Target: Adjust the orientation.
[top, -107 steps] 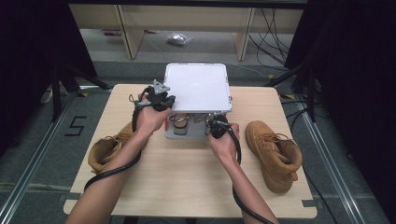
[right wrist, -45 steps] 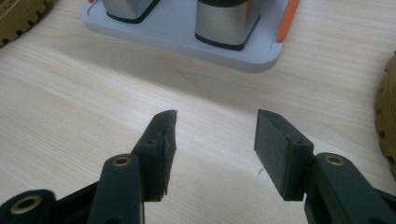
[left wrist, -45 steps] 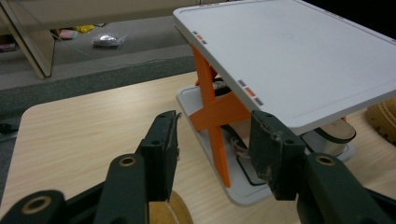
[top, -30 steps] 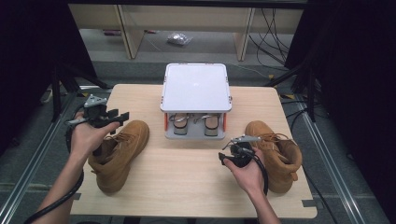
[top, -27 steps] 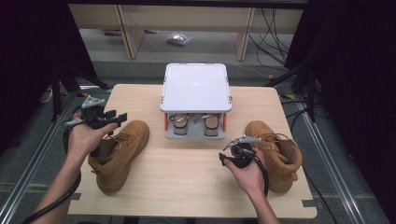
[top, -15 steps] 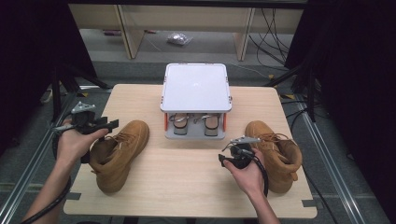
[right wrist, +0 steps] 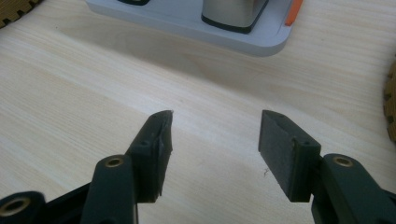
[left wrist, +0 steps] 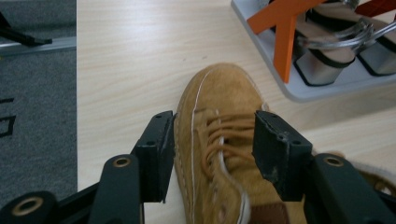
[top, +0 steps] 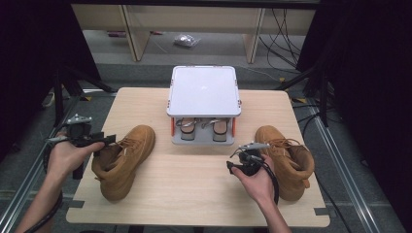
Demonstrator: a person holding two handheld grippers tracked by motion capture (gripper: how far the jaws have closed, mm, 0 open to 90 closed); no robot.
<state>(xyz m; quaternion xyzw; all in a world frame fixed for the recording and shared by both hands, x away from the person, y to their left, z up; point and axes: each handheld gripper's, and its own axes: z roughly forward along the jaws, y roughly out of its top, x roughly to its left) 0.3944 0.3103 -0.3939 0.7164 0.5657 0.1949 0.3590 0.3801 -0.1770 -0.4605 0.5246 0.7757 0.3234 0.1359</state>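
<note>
While the left gripper (left wrist: pixel 212 154) straddled the laced upper of the left boot (top: pixel 122 158), its jaws stood spread on either side of the leather; whether the pads pressed the boot could not be made out, and the boot's heel was cut off at the bottom of the left gripper view. Those jaws had just been opening, the boot between them. The left hand (top: pixel 68 155) held the tool low at the table's left edge, forearm entering from the bottom corner, to the left of the grey shoe rack (top: pixel 204 104) and in front of it.

The right gripper (right wrist: pixel 212 156) showed its jaws wide apart over bare wood of the table (top: pixel 194 189), nothing between them, just in front of the rack. Its hand (top: pixel 255 182) rested on the tabletop, beside the right boot (top: pixel 286 160), which stood to the right of the rack. Sandals (top: pixel 201 128) sat half hidden beneath the rack's white top.
</note>
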